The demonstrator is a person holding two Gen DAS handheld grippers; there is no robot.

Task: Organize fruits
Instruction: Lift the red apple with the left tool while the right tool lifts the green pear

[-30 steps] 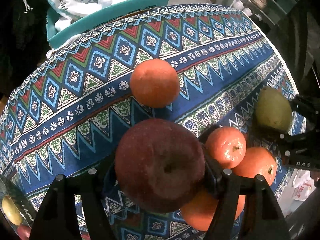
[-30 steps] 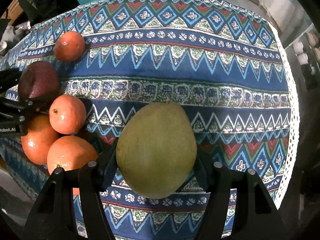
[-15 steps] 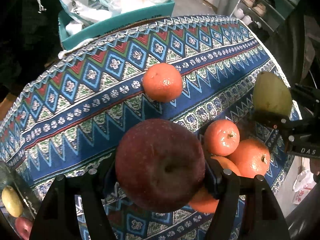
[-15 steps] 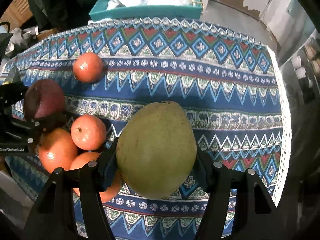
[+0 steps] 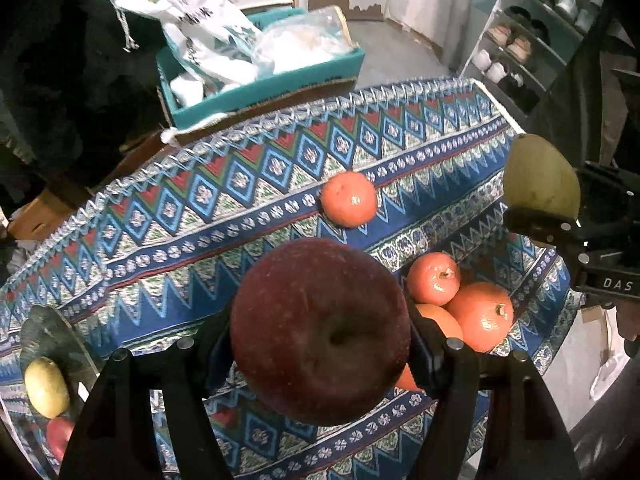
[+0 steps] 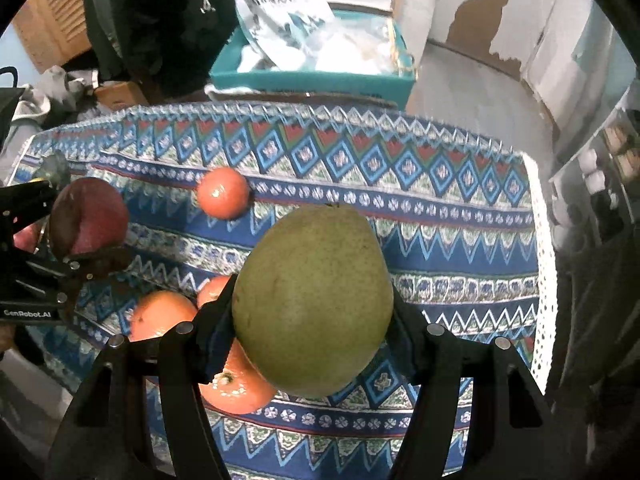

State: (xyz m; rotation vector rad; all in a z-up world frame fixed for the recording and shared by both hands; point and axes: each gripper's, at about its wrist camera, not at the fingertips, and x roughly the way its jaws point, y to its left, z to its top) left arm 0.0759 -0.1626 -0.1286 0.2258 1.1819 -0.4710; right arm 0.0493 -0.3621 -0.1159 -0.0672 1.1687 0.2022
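Observation:
My left gripper (image 5: 320, 356) is shut on a dark red apple (image 5: 320, 328), held above the patterned tablecloth (image 5: 224, 216). My right gripper (image 6: 312, 336) is shut on a large green pear (image 6: 316, 300), also lifted off the cloth. The apple (image 6: 88, 220) shows at the left of the right wrist view, the pear (image 5: 540, 180) at the right of the left wrist view. Below and between the grippers lie three oranges in a cluster (image 5: 476, 312). A single orange (image 5: 349, 199) sits apart near the table's middle.
A teal box (image 5: 260, 92) with white bags stands on the floor beyond the table's far edge. A dark plate (image 5: 52, 340) at the table's left end has a yellow-green fruit (image 5: 46, 386) and a red one by it. Shelves (image 5: 532, 40) stand at the right.
Both grippers have risen with their fruit, so the table looks smaller and farther. The teal box and shelves have come more into view. The oranges stayed where they were.

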